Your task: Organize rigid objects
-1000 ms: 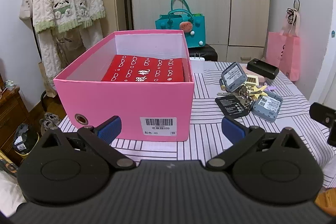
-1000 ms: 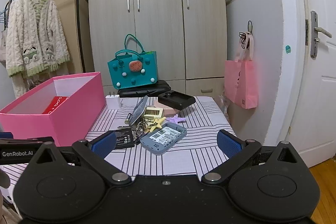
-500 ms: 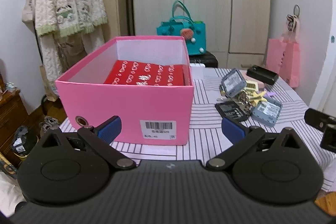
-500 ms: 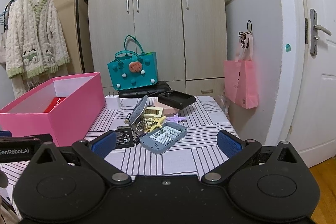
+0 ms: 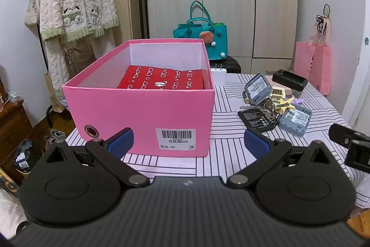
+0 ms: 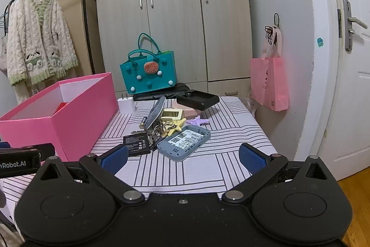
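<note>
Both grippers, left and right, are spread wide, holding nothing. The clutter, including a grey device, lies at the right's 12 o'clock, beside the pink box. Looks like nothing's picked yet; next move: reach, grab it, box it.

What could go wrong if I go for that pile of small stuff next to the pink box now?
The grey device rests partly on the keys, so gripping it may drag them along. The black charger sits tilted on the pink item beneath and could slide off if bumped. The red box already fills much of the pink box, leaving little room.
</note>
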`<act>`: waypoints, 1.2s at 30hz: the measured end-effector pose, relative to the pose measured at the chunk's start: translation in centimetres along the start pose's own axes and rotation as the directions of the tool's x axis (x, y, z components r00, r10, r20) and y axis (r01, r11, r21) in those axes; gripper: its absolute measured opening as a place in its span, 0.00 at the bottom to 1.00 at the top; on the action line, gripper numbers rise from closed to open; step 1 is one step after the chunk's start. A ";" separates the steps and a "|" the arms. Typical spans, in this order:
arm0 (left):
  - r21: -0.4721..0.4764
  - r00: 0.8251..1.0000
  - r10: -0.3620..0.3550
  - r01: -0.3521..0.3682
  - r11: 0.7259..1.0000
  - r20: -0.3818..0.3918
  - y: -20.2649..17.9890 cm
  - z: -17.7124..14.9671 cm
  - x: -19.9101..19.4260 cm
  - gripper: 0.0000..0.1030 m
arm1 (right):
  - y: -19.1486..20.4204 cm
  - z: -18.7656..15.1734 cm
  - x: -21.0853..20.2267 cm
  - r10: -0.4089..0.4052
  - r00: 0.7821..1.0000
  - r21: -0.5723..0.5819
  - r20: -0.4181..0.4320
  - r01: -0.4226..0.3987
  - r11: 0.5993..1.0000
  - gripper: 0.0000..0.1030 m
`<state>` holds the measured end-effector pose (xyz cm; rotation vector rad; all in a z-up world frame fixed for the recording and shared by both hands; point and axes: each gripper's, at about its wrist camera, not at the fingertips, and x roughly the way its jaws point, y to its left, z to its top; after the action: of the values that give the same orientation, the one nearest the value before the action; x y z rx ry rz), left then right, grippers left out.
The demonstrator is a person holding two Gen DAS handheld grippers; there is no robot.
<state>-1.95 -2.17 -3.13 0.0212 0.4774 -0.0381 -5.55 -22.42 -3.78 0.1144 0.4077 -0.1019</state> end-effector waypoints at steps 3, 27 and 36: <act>0.002 1.000 -0.005 0.005 1.000 -0.004 0.1 0.0 0.0 1.00 | 0.1 0.0 0.0 0.000 1.000 -0.007 0.000 0.000 1.000 1.00; 0.116 0.990 -0.113 0.123 0.986 -0.084 3.3 3.8 -0.1 1.00 | -1.7 1.2 2.4 0.145 0.986 0.004 0.085 -0.146 0.989 1.00; 0.177 0.993 -0.059 0.076 0.981 -0.103 8.4 9.7 1.9 0.97 | -1.4 2.5 6.1 0.249 0.968 -0.096 0.007 -0.247 0.964 0.99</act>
<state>4.52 5.84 4.73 0.1858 0.5711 -0.1478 0.78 -24.55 -4.10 0.0705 0.3752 0.1636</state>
